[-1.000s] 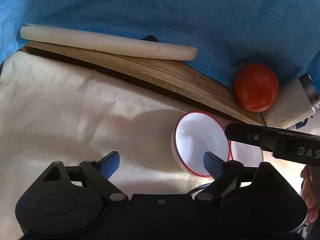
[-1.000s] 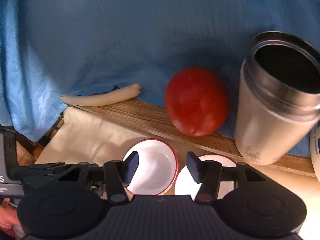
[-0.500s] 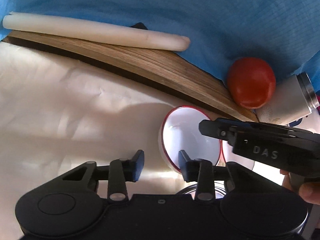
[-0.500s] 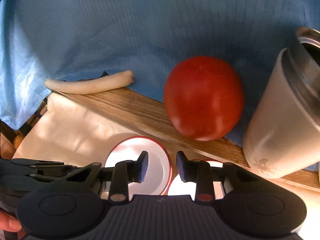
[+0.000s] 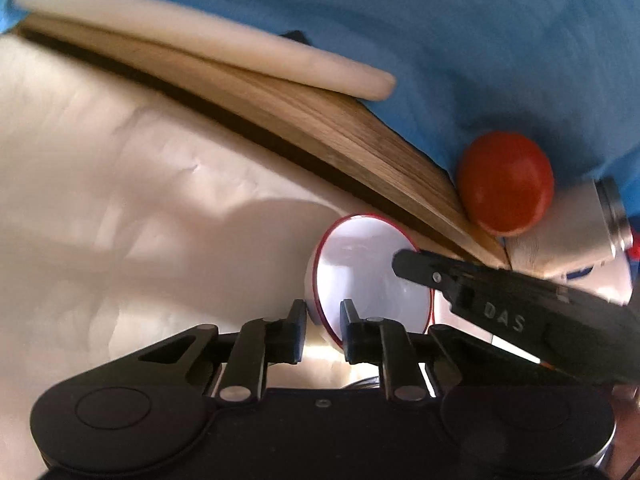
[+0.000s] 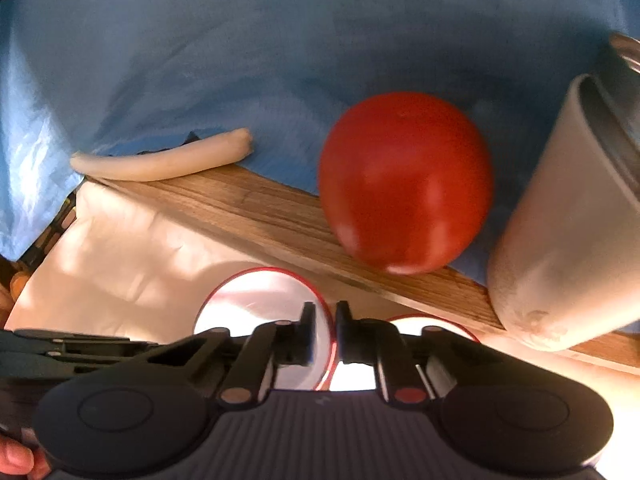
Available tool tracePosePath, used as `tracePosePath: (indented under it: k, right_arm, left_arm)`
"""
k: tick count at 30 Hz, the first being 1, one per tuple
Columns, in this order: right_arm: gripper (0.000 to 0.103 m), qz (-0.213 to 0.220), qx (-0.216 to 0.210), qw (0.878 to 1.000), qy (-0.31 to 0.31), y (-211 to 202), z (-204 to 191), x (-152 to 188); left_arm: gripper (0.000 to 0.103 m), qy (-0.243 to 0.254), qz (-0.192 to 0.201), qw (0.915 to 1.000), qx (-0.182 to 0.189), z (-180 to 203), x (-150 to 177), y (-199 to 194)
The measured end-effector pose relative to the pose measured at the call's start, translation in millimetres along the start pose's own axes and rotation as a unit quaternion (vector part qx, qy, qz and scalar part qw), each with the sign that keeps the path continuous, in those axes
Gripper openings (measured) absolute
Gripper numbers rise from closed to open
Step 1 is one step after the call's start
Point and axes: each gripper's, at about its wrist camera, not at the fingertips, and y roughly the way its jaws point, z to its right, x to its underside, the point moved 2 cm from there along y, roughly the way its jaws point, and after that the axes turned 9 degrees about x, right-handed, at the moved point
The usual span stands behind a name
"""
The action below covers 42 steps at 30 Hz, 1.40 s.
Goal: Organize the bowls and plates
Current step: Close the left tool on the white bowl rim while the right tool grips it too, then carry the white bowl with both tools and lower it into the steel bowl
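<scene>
A white bowl with a red rim (image 5: 368, 276) sits on the cream cloth (image 5: 120, 200), just in front of the wooden board. My left gripper (image 5: 323, 332) has the bowl's left rim between its pads, and its jaws are closing on it. From the right, my right gripper (image 5: 404, 260) reaches across the same bowl. In the right wrist view, the right gripper (image 6: 325, 334) is shut on the bowl's (image 6: 260, 300) right rim. A second red-rimmed bowl (image 6: 432, 322) lies just to the right, mostly hidden behind the right finger.
A red tomato (image 6: 404, 184) and a steel tumbler (image 6: 568, 220) stand on the wooden board (image 6: 260, 208) just behind the bowls. A pale roll (image 5: 200, 40) lies along the board's far edge against the blue cloth (image 5: 440, 20). A person's hand (image 6: 16, 456) shows at the lower left.
Both grippers' jaws went from wide apart to narrow on the left bowl's rim, one on each side. The right gripper came down and nearer to the tomato.
</scene>
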Motion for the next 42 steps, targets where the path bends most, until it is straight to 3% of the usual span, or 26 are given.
tracePosePath:
  k: [10, 18, 28, 42]
  right_arm:
    - [0.005, 0.033, -0.009, 0.999, -0.002, -28.9, -10.5, 5.7]
    - [0.005, 0.062, -0.013, 0.998, 0.015, -70.1, 6.2, 23.2]
    - [0.005, 0.070, 0.018, 0.995, 0.071, -118.1, 54.4, 72.9]
    - [0.005, 0.054, 0.049, 0.987, 0.142, -167.2, 128.4, 157.8]
  left_arm:
    - [0.013, -0.012, 0.049, 0.9987, -0.007, 6.8, 3.9, -37.9]
    - [0.013, 0.012, 0.051, 0.9986, 0.009, 31.7, 21.8, -62.7]
    - [0.013, 0.060, 0.004, 0.9973, 0.043, 90.9, 53.8, -43.4]
    - [0.013, 0.124, -0.078, 0.9860, 0.080, 159.6, 114.5, -7.4]
